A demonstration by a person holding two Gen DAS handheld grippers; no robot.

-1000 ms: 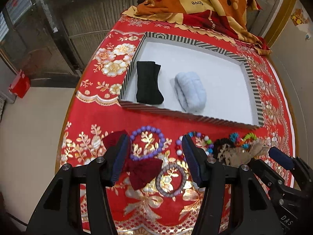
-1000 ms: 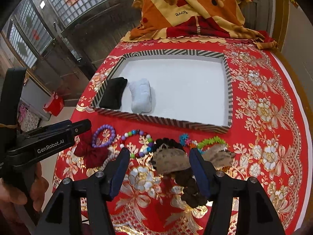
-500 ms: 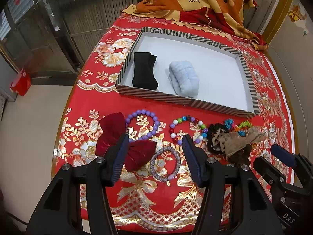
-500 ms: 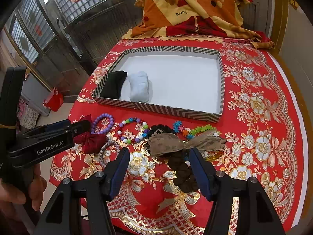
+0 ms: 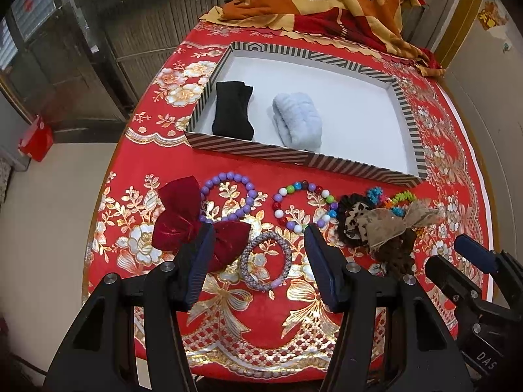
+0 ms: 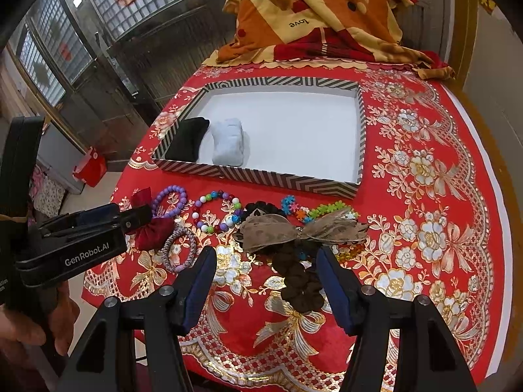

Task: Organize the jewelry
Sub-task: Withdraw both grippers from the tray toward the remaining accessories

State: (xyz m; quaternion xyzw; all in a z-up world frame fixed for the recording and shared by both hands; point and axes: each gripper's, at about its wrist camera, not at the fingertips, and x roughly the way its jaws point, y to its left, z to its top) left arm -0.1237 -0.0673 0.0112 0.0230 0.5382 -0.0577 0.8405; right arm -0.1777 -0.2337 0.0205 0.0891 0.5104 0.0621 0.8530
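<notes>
L gripper [image 5: 258, 248] & R gripper [image 6: 266, 268] angled down, open

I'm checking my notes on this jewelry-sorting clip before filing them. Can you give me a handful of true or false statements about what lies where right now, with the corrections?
1. The striped tray holds a black pillow and a pale blue pillow. True.
2. The purple bead bracelet lies inside the tray. False: it lies on the red tablecloth, in front of the tray.
3. The left gripper is clamped on the dark red bow. False: its jaws stand open, holding nothing.
4. The right gripper is open, with a dark brown scrunchie showing between its fingers. True.
5. The multicoloured bead bracelet lies between the purple one and the leopard-print bow. True.
</notes>
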